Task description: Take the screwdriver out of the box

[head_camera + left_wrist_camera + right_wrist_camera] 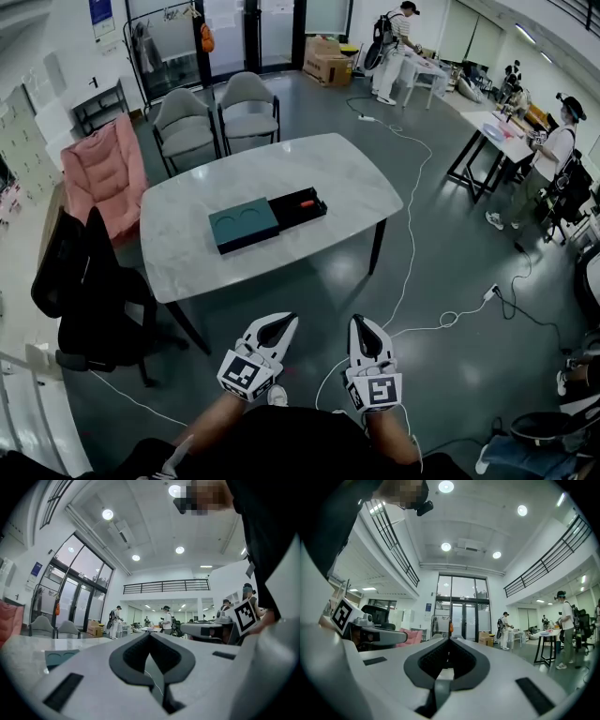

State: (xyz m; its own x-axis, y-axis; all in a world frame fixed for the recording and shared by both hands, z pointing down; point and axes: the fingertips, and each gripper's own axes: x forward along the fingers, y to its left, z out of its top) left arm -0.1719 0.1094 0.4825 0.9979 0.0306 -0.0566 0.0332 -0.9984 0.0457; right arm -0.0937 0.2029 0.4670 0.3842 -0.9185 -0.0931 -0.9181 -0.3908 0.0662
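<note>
**Head view:** White marble worktop (pixel 187 253) sits mid-frame. Teal box (pixel 242 225) lies on it, with its black drawer (pixel 284 215) slid out to the right. Screwdriver (pixel 302 200), red handle, lies inside that drawer. Left gripper (pixel 281 324) and right gripper (pixel 364 326) are side by side low in frame. Both are over the grey floor, well short of the worktop's near edge and apart from the box. Two grey chairs (pixel 185 122) stand on the far side, a pink chair (pixel 101 171) at left.

**Left gripper view:** I read the jaws as closed, tips meeting, nothing between them. The worktop is seen edge-on at left w/ the teal box on it. The right gripper sits alongside at right, marker cube (pixel 246 616) showing.

**Right gripper view:** Jaws pressed together, empty. The left gripper is at the left edge w/ the pink chair beyond it. Glass doors (pixel 461 606) are straight ahead.
</note>
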